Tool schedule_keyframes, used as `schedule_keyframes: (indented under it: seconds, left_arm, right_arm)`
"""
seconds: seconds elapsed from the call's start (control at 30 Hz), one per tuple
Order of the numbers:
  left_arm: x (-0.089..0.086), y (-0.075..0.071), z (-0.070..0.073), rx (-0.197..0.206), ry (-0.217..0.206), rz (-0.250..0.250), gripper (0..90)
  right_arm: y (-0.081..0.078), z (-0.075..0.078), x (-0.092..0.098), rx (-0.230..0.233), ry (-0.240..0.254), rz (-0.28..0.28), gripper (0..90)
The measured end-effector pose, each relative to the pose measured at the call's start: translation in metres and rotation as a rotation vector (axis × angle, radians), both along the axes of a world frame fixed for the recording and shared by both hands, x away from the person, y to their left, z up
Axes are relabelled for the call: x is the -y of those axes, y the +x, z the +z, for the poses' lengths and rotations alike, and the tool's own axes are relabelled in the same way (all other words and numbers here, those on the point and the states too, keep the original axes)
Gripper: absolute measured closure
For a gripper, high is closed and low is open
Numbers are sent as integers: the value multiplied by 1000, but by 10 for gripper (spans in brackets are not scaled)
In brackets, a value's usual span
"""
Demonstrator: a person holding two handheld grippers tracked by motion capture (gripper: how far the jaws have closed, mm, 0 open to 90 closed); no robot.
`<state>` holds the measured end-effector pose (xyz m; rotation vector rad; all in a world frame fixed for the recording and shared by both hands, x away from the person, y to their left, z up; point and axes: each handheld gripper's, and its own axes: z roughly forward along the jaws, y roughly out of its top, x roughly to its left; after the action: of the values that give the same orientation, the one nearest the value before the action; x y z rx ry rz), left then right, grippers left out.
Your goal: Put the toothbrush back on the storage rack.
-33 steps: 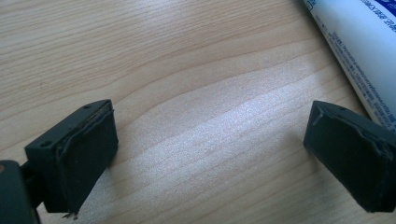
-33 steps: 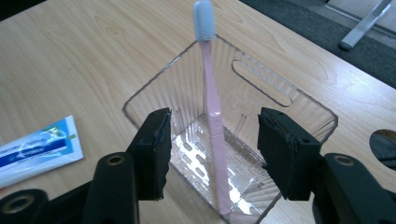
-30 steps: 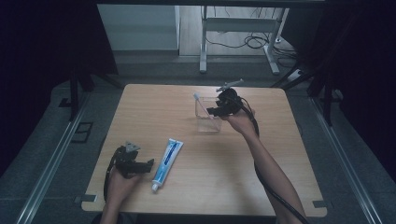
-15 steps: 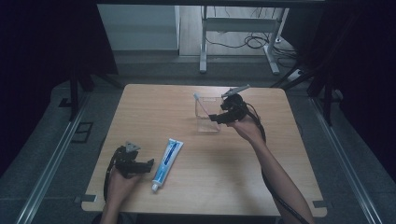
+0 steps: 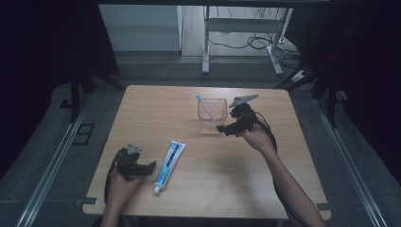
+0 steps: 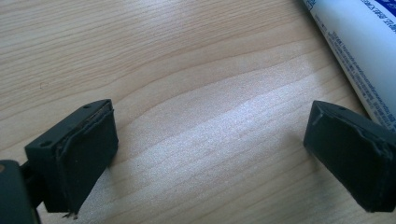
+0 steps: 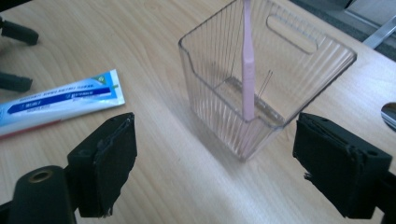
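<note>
A clear ribbed plastic container stands at the back middle of the table. A pink toothbrush stands leaning inside it. My right gripper is just in front and to the right of the container; its jaws have just been opening and stand open with nothing between them. A white and blue toothpaste tube lies flat near the front left. My left gripper rests open on the wood beside the tube, gripping nothing.
The wooden table has bare room across its front right and far left. Dark floor surrounds it, with a metal stand and cables behind. The left gripper's jaws show far off in the right gripper view.
The right gripper has drawn back from above the container toward the person, with its jaws wider apart. The toothbrush stays in the container. The left gripper has not moved.
</note>
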<state>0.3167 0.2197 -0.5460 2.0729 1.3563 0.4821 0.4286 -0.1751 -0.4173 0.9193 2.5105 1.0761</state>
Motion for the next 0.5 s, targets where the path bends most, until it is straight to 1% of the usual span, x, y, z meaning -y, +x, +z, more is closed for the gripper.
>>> schedule_keyframes:
  seconds: [0.03,0.07,0.13,0.17,0.3,0.5]
  left_arm:
    - [0,0,0,0,0,0,31]
    - [0,0,0,0,0,0,31]
    - [0,0,0,0,0,0,31]
    - [0,0,0,0,0,0,31]
    - [0,0,0,0,1,0,31]
    - [0,0,0,1,3,-2,31]
  right_arm:
    - [-3,0,2,-1,2,1,115]
    - [-3,0,2,-1,2,1,115]
    - [-8,1,5,2,1,-3,82]
    - [-8,1,5,2,1,-3,82]
    - [-15,0,11,10,-10,-4,46]
    - [-23,-1,20,11,-17,-2,32]
